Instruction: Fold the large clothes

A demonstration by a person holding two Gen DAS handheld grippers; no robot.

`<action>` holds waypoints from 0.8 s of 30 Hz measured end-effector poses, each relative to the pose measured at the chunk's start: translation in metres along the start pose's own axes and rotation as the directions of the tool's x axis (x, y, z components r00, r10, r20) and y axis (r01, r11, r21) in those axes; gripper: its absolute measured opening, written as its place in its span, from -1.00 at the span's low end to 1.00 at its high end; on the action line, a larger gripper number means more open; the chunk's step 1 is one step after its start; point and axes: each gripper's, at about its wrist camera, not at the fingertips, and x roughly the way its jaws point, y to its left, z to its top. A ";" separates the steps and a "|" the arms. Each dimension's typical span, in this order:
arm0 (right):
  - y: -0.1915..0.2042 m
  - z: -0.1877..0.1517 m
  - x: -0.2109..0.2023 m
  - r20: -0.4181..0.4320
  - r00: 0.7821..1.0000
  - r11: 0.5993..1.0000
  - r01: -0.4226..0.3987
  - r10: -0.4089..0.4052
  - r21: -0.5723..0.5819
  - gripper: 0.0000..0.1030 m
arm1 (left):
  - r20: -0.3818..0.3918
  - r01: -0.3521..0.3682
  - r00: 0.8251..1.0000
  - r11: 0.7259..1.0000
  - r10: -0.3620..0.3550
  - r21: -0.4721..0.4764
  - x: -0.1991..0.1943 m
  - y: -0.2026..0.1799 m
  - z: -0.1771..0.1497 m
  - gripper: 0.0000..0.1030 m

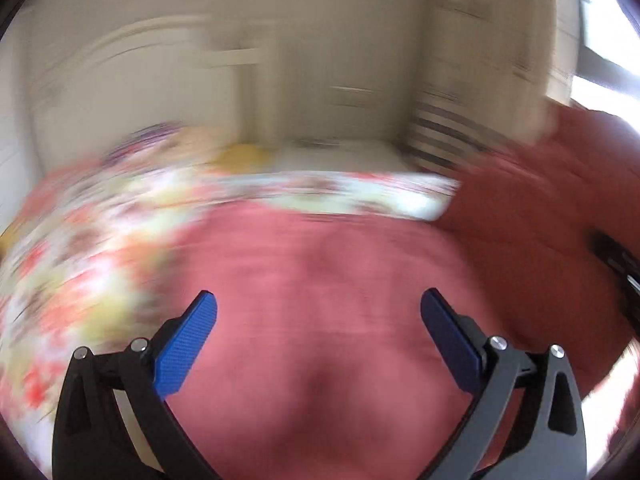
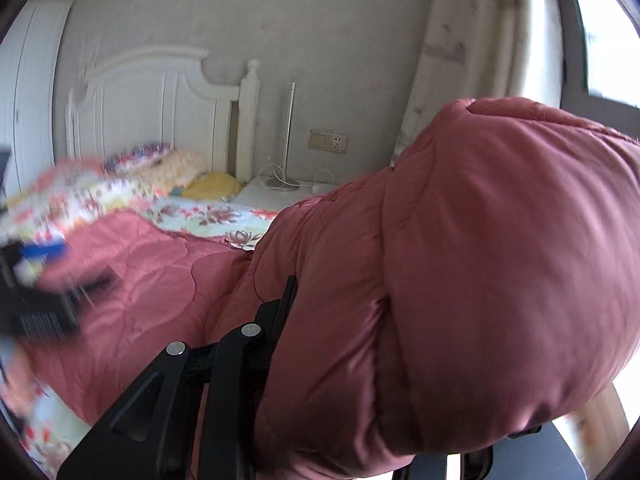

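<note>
Right wrist view: a padded pink coat [image 2: 460, 272] fills the lower right, bunched thickly over the right gripper [image 2: 384, 364], whose jaws are closed on a fold of it; only the left finger's black linkage shows, the pads being buried in cloth. The rest of the coat lies spread on the bed [image 2: 208, 216], over a floral quilt. At the left edge, blurred, the left gripper [image 2: 44, 264] hangs above the coat. Left wrist view: the left gripper [image 1: 318, 336] stands with its blue pads [image 1: 184, 352] wide apart and nothing between them, the coat's flat pink panel beneath; the picture is smeared throughout. A white headboard [image 2: 152, 108] and a bedside stand lie beyond.

Step in hand, as judged: one edge or sleeve of the coat is raised by the right gripper to be carried over the body. The next move calls for laying that lifted part across the spread panel, and for the empty left gripper to pin or take a matching edge, so that the bulky padding does not slide or spring back.
</note>
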 end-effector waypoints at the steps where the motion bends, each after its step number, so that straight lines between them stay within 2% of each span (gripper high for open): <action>1: 0.009 0.003 -0.002 0.005 1.000 0.999 0.016 -0.016 -0.036 -0.30 | -0.023 -0.047 0.999 0.998 0.046 -0.050 0.006 0.021 -0.002 0.94; 2: 0.019 0.005 -0.003 0.014 0.999 0.997 0.031 -0.030 -0.075 -0.30 | -0.064 -0.078 0.995 0.992 0.072 -0.103 0.015 0.043 -0.006 0.94; 4: 0.040 0.008 -0.004 0.030 0.998 0.985 0.061 -0.057 -0.160 -0.30 | -0.117 -0.069 0.992 0.978 0.047 -0.197 0.030 0.074 -0.017 0.90; 6: 0.060 0.008 -0.006 0.055 0.996 0.965 0.088 -0.076 -0.247 -0.30 | -0.148 0.024 0.987 0.966 -0.065 -0.259 0.043 0.086 -0.030 0.84; 8: 0.083 0.006 -0.007 0.075 0.993 0.936 0.108 -0.088 -0.334 -0.30 | -0.153 0.058 0.983 0.967 -0.099 -0.249 0.046 0.081 -0.034 0.82; 10: 0.112 0.004 -0.006 0.084 0.993 0.895 0.113 -0.085 -0.431 -0.30 | -0.151 0.076 0.982 0.972 -0.112 -0.222 0.047 0.077 -0.033 0.82; 12: 0.143 -0.001 -0.002 0.085 0.994 0.843 0.106 -0.072 -0.527 -0.29 | -0.148 0.100 0.979 0.963 -0.140 -0.252 0.045 0.081 -0.035 0.81; 14: 0.174 -0.011 0.004 0.078 0.995 0.781 0.100 -0.066 -0.616 -0.28 | -0.133 0.124 0.976 0.944 -0.171 -0.305 0.042 0.091 -0.039 0.77; 15: 0.191 -0.023 0.010 0.065 0.996 0.731 0.093 -0.067 -0.676 -0.25 | -0.104 0.144 0.976 0.924 -0.192 -0.354 0.034 0.102 -0.041 0.75; 17: 0.218 -0.053 0.025 0.041 0.996 0.617 0.080 -0.078 -0.783 -0.07 | -0.075 0.107 0.986 0.910 -0.149 -0.401 0.021 0.119 -0.039 0.72; 18: 0.229 -0.071 0.032 0.088 0.990 0.539 0.135 -0.113 -0.831 -0.01 | -0.065 0.075 0.992 0.906 -0.112 -0.417 0.011 0.133 -0.041 0.72; 19: 0.234 -0.084 0.035 0.122 0.985 0.493 0.168 -0.125 -0.853 0.03 | -0.067 0.058 0.993 0.904 -0.095 -0.424 0.007 0.139 -0.042 0.74; 22: 0.234 -0.099 0.039 0.151 0.980 0.449 0.193 -0.128 -0.872 0.07 | -0.080 -0.061 0.996 0.878 0.026 -0.474 -0.012 0.174 -0.045 0.74; 24: 0.232 -0.104 0.040 0.165 0.978 0.419 0.205 -0.128 -0.884 0.07 | -0.035 -0.055 0.998 0.862 0.043 -0.504 -0.029 0.187 -0.033 0.74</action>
